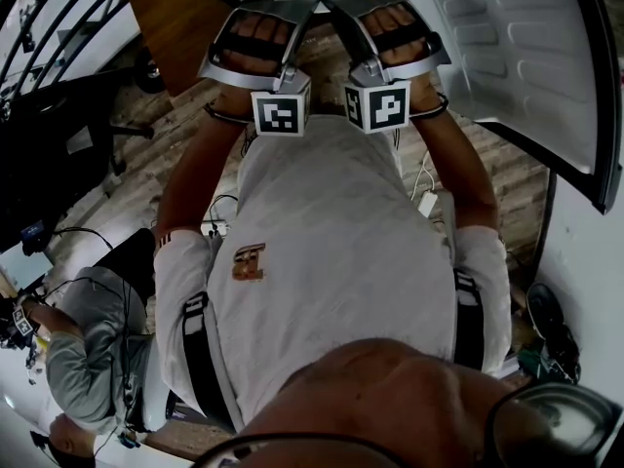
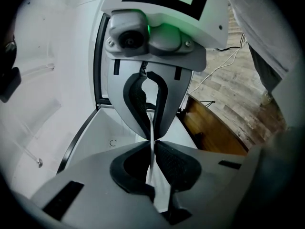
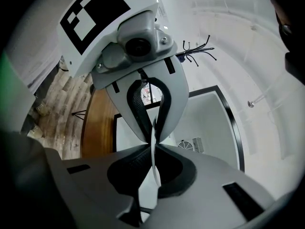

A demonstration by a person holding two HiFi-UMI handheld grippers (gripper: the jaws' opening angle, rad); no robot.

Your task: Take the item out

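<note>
You are risking a slip more than anything else. The white item (image 2: pixel 158 191) is thin where you are gripping it, showing only as a narrow pale strip edge-on between the pads, so a jerk or a swing could pull it free, and it would be dropping onto the white compartment below or the wooden floor.

You are also working close to the white ribbed panel (image 1: pixel 526 57) that is standing open on your right. Drifting that way could knock the item against it and lever it out of the grip. The compartment's black frame (image 3: pixel 228 123) is lying just beneath the grippers. How much of the item is hanging below them is not showing, so a low part could be catching on that frame. With two grip points on one thin edge, letting your hands spread or twist against each other could be bending or tearing it.

The left gripper (image 2: pixel 153 140) is squeezing down almost fully, its pads pressing on the strip from both sides. The right gripper (image 3: pixel 154 144) is doing the same, jaws nearly together and pinching the item's thin edge.

You are holding the item up in front of you with the two grippers side by side. The bulk of it is showing as a white shape at the top edge of the head view.
</note>
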